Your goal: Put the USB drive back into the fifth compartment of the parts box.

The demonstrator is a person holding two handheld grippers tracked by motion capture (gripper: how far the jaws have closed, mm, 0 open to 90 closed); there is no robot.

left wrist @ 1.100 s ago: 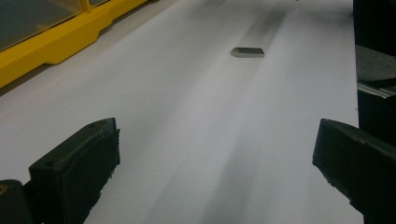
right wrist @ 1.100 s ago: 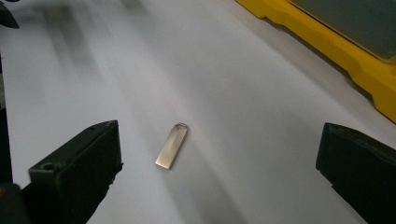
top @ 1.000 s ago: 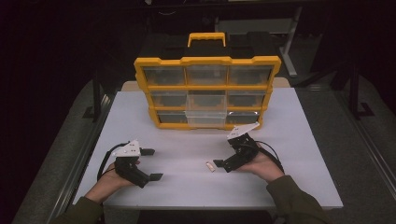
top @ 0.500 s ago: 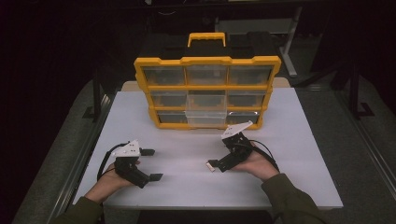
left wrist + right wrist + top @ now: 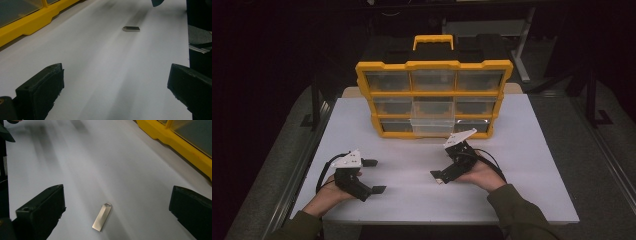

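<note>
A small silver USB stick (image 5: pixel 102 217) lies flat on the white table (image 5: pixel 537 165), between and just below the jaws of my right gripper (image 5: pixel 117 188), which is open and touches nothing. From above, that right gripper (image 5: pixel 443 162) points left, with the stick (image 5: pixel 439 180) at its lower jaw tip. My left gripper (image 5: pixel 373 176) rests at the front left, open and empty. Its own view (image 5: pixel 116 68) shows the stick (image 5: pixel 131 28) far ahead on the table.
A yellow organizer (image 5: pixel 434 97) with three rows of clear drawers stands upright at the back centre. Its bottom middle drawer (image 5: pixel 433 126) is pulled out a little. Dark floor and metal frames surround the table. White surface spreads between the two grippers.
My right gripper has shifted slightly left, toward the table's centre. The left gripper and the USB stick have stayed put.
</note>
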